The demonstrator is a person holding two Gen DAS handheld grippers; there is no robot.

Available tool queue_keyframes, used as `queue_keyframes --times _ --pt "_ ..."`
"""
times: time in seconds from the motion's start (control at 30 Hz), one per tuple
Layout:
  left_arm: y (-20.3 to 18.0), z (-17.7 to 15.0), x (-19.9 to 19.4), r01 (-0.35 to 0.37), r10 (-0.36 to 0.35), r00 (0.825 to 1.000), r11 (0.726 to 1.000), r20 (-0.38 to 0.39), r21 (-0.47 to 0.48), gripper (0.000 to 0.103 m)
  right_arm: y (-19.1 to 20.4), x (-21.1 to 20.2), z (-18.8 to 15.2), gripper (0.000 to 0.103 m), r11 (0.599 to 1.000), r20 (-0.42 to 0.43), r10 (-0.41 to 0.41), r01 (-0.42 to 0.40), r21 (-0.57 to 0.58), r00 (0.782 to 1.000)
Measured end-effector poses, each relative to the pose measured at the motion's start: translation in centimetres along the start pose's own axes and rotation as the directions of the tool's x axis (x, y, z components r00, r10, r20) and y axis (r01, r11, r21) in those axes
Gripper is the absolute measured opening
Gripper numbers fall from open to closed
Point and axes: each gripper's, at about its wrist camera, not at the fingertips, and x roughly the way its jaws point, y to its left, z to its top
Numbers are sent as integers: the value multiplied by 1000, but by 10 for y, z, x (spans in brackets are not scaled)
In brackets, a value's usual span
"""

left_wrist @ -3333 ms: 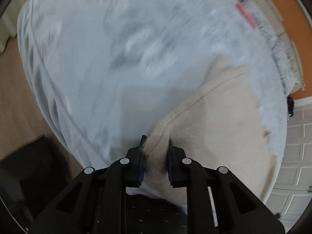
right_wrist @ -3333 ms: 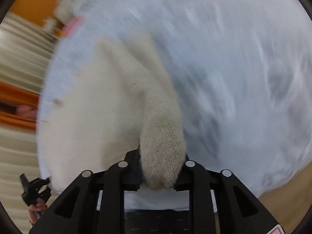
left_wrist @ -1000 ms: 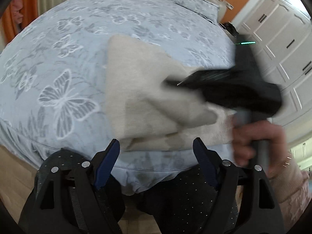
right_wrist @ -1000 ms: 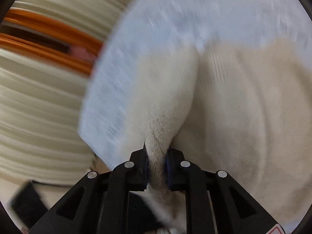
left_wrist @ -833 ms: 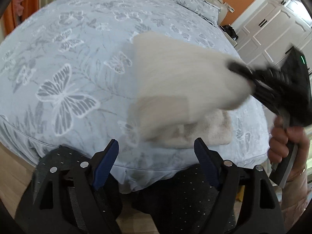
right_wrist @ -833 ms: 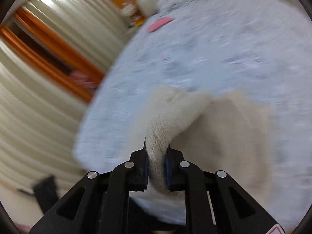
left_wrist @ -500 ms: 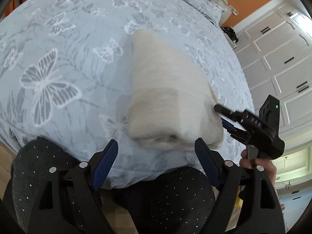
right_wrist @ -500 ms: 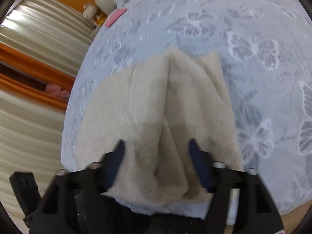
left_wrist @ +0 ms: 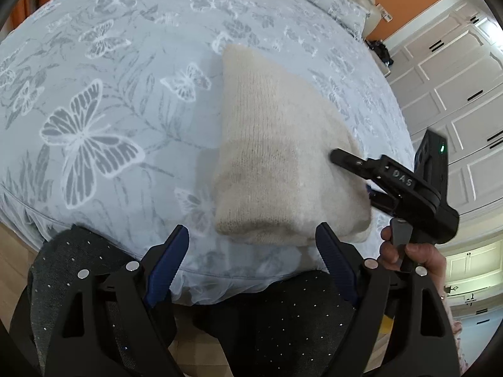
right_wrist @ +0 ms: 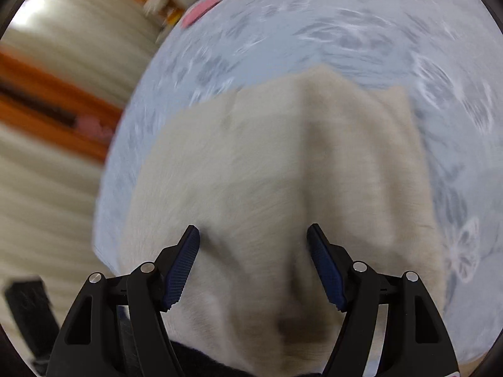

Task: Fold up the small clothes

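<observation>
The cream knitted sweater [left_wrist: 276, 157] lies folded into a thick, narrow bundle on my bed, near the edge closest to me. Its knit ribs run lengthwise, the near end is a rounded roll of stacked layers, and the far end tapers to a soft corner. From my right wrist view the sweater [right_wrist: 283, 172] looks blurred, with a raised ridge down its middle and flatter flaps to either side.

My left gripper [left_wrist: 251, 251] hangs just short of the sweater's near end, its blue-padded fingers [left_wrist: 166, 264] spread wide with nothing between them. My right gripper [right_wrist: 253, 270] is also spread, and its jaws have just been opening; the sweater lies below and between the pads, but they do not press on it. In the left view my right gripper [left_wrist: 371, 182] comes in from the right, its upper finger lying over the sweater's right edge, with my right hand [left_wrist: 411, 251] around the handle.

The bedspread [left_wrist: 94, 110] is pale blue with white and grey butterflies. A pink thing [right_wrist: 201, 11] sits far up the bed by the pillows [left_wrist: 333, 3]. White panelled wardrobe doors [left_wrist: 456, 100] stand to the right, cream and orange curtains [right_wrist: 56, 125] to the left. My dark spotted trousers [left_wrist: 276, 314] fill the space under the bed's edge.
</observation>
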Motion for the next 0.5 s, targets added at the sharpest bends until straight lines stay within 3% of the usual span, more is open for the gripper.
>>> queue_keyframes --times 0.07,0.13,0.17,0.23,0.27,0.3,0.4,0.5 --pt "1 1 0 2 -2 1000 1000 10 20 81 -27 3 5 70 991 -13 80 -78 112 997" --pt "2 0 7 3 -3 1000 1000 -5 22 81 -42 22 3 69 955 -71 226 -207 212 971" --pt "2 0 10 2 -2 1000 1000 -14 16 81 -39 24 1 66 950 -81 242 -219 221 967" --pt "2 1 13 14 -14 1000 1000 -25 -8 81 -18 28 -2 49 945 -111 296 -273 182 949" --pt "2 1 11 27 -27 999 999 -24 -19 81 -6 32 -4 30 946 -124 299 -277 169 946" --pt "1 2 10 39 -39 999 999 -25 -25 81 6 36 -5 22 953 -135 283 -262 153 950" --pt "-7 2 9 50 -50 998 999 -32 -3 81 57 28 0 17 967 -108 253 -253 15 961" --pt "-12 5 -2 76 -76 997 997 -9 17 81 123 -23 9 16 958 8 188 -182 -220 982"
